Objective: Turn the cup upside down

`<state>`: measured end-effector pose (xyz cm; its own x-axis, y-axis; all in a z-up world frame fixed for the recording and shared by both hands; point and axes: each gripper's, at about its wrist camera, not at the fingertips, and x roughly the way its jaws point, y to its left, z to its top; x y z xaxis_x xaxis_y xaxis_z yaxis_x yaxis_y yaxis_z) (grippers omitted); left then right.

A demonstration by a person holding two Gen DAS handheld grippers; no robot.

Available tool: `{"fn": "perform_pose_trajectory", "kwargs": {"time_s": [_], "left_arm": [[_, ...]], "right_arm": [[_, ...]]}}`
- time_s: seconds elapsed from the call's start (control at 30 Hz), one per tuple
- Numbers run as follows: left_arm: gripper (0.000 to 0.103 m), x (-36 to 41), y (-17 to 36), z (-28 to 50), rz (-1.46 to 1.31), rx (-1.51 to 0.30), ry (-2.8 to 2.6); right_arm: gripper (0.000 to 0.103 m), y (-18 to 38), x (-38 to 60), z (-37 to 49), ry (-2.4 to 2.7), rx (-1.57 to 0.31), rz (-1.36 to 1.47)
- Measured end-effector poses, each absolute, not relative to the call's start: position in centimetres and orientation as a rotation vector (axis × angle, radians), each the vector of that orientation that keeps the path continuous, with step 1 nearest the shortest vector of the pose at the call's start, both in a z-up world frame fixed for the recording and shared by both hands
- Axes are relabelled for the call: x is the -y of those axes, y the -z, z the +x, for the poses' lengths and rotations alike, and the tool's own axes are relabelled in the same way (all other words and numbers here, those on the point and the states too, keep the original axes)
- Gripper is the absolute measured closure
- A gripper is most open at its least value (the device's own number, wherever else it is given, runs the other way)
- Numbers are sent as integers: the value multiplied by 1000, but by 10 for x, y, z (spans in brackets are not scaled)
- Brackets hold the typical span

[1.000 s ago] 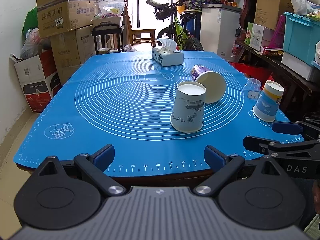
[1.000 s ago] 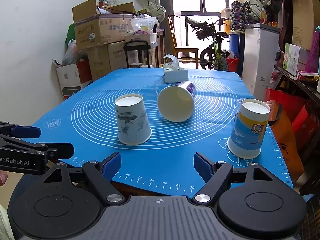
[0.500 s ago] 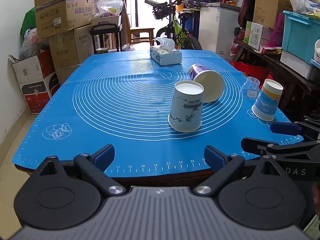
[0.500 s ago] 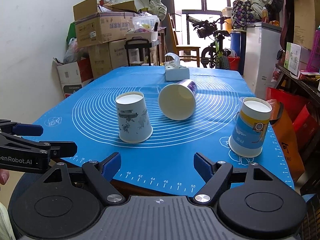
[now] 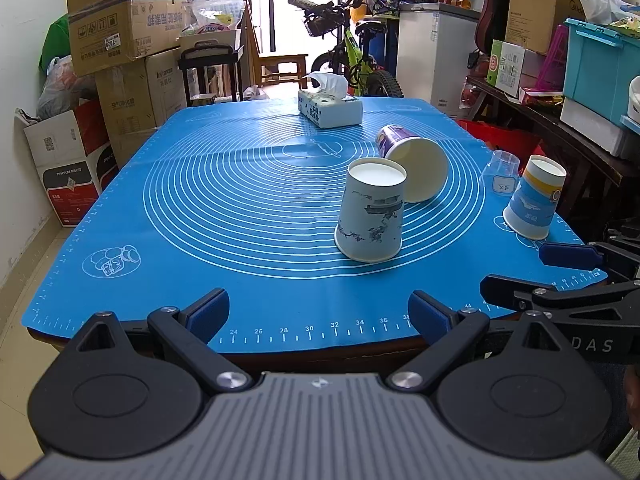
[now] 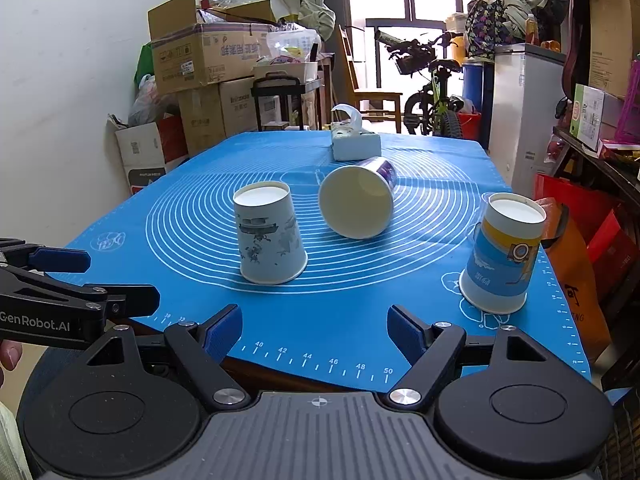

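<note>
Two handheld grippers hang at the near edge of a table covered by a blue baking mat point(image 5: 240, 200). The left gripper point(image 5: 319, 310) and the right gripper point(image 6: 315, 326) both have their blue-padded fingers spread wide, grasping nothing. Each camera sees only part of the other gripper, cut off at the frame's side.

Three paper cups sit on the mat. A white cup with ink drawings point(image 5: 372, 210) stands upside down near the centre. Just behind it, a purple cup point(image 6: 357, 201) lies on its side, its open mouth facing the cameras; whether the two touch cannot be told. A blue and yellow cup point(image 6: 502, 254) stands upside down near the mat's right edge. Behind it, a small clear cup point(image 5: 500, 172) is partly hidden and hard to make out.

A tissue box point(image 5: 330, 108) rests at the far end. Cardboard boxes point(image 5: 124, 28) and a bicycle point(image 6: 428, 92) crowd the room beyond.
</note>
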<state>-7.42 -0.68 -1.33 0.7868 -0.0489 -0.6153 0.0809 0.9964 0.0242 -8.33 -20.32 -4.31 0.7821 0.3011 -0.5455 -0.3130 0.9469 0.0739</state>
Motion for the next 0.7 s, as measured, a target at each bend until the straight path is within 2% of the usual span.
{"fn": "perform_pose_trajectory", "kwargs": {"time_s": [0.7], "left_arm": [[8, 6, 15, -74, 55, -666, 70]], "right_arm": [[21, 45, 202, -83, -340, -588, -26]]}}
